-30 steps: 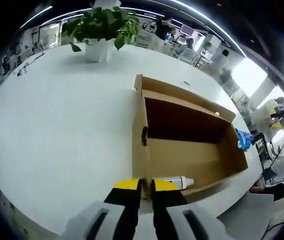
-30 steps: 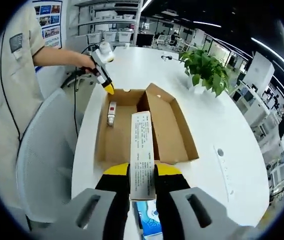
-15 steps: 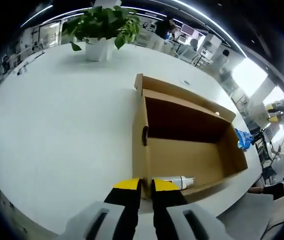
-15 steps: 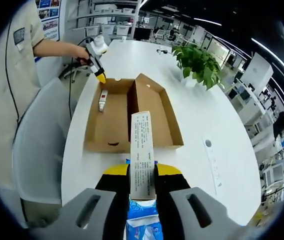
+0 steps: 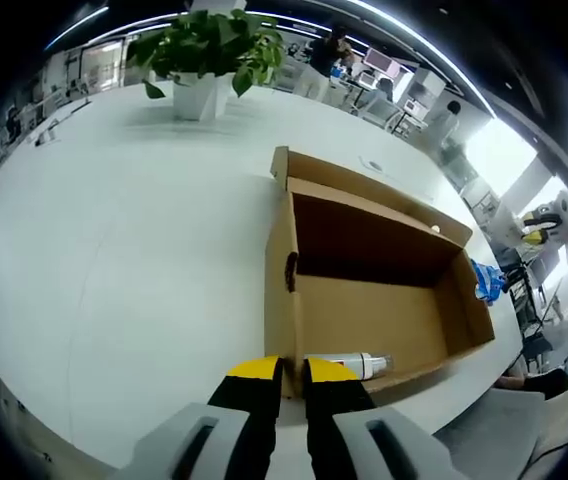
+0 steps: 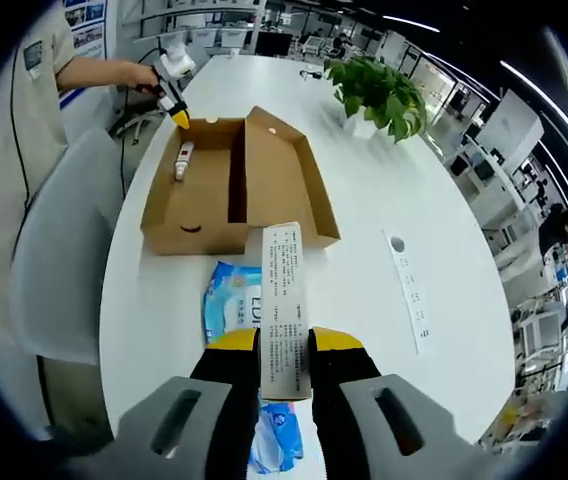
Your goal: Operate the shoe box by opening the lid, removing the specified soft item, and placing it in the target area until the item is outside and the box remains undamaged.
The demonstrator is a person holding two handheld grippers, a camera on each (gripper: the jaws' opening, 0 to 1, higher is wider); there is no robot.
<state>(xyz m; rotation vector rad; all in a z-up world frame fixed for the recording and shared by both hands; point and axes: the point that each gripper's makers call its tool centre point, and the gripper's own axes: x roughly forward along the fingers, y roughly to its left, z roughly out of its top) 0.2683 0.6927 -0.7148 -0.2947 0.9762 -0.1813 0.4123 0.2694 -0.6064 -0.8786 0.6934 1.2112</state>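
Note:
The brown shoe box (image 5: 364,310) (image 6: 199,195) stands open on the white table, its lid (image 6: 284,170) folded out to one side. My left gripper (image 5: 284,367) (image 6: 177,115) is shut on the near end wall of the box. A white bottle (image 5: 352,362) (image 6: 181,158) lies inside at that end. My right gripper (image 6: 284,342) is held well back from the box, above the table, shut on a long white printed pack (image 6: 284,300). A blue soft pack (image 6: 226,300) (image 5: 486,280) lies on the table just outside the box's other end.
A potted plant (image 5: 209,50) (image 6: 379,90) stands at the far side of the table (image 5: 114,260). A long white strip (image 6: 409,290) lies on the table to the right. A grey chair (image 6: 54,270) and a person (image 6: 34,110) are beside the table edge.
My right gripper has drawn back and up from the box with the white pack; the blue pack now shows on the table before it. The left gripper has stayed on the box wall.

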